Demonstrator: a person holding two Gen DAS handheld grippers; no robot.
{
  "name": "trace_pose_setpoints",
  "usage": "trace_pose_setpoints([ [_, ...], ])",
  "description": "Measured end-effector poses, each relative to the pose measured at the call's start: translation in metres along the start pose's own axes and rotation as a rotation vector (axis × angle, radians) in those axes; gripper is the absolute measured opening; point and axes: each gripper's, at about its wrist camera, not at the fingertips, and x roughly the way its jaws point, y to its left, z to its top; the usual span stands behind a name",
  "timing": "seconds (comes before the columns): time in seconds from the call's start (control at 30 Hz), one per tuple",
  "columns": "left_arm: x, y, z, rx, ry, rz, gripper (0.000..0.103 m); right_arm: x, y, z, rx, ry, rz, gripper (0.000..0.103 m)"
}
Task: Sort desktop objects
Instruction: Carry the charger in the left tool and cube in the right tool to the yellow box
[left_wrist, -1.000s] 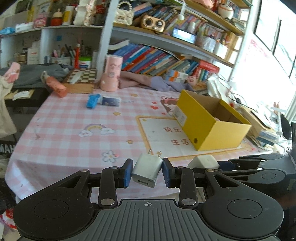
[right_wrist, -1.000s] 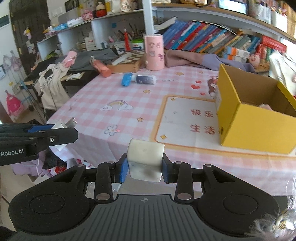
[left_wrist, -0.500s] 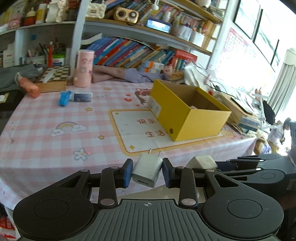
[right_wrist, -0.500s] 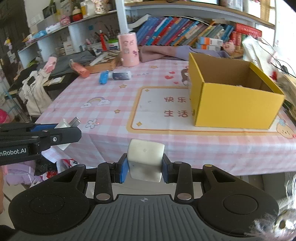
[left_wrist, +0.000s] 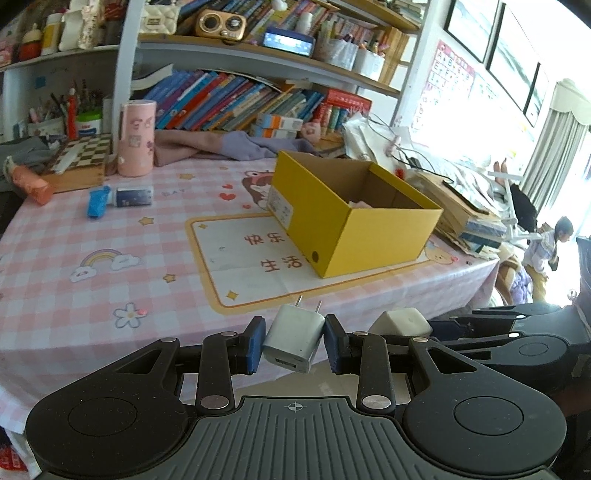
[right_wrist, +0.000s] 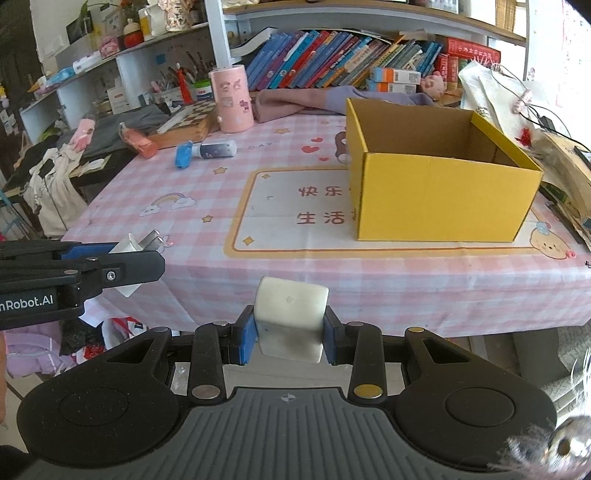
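My left gripper (left_wrist: 293, 341) is shut on a silver-white plug charger (left_wrist: 294, 338), prongs pointing forward, held off the table's front edge. My right gripper (right_wrist: 288, 334) is shut on a white block eraser (right_wrist: 290, 317), also in front of the table edge. Each gripper shows in the other's view: the right one with the eraser (left_wrist: 400, 323) at the left view's right, the left one with the charger (right_wrist: 142, 242) at the right view's left. An open yellow cardboard box (left_wrist: 351, 210) (right_wrist: 436, 173) stands on the pink checked tablecloth (left_wrist: 74, 236), ahead and right of both grippers.
A blue-capped tube (left_wrist: 122, 197) (right_wrist: 207, 151), a pink cup (left_wrist: 136, 138) (right_wrist: 232, 99), a chessboard box (left_wrist: 79, 158) and an orange bottle (left_wrist: 31, 181) lie at the table's far left. Bookshelves rise behind. Stacked papers (left_wrist: 458, 206) crowd the right edge.
Both views have swung to the right, so the yellow box now sits nearer the centre. Both grippers stay shut on their objects.
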Motion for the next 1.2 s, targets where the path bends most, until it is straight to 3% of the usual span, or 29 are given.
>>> trace_pose_setpoints([
  [0.6, 0.031, -0.028, 0.014, 0.05, 0.037, -0.028, 0.033, 0.001, -0.044, 0.004, 0.085, 0.014, -0.024, 0.033],
  [1.2, 0.07, -0.067, 0.033, 0.144, 0.08, -0.103, 0.033, -0.002, -0.096, 0.003, 0.192, 0.019, -0.075, 0.033],
])
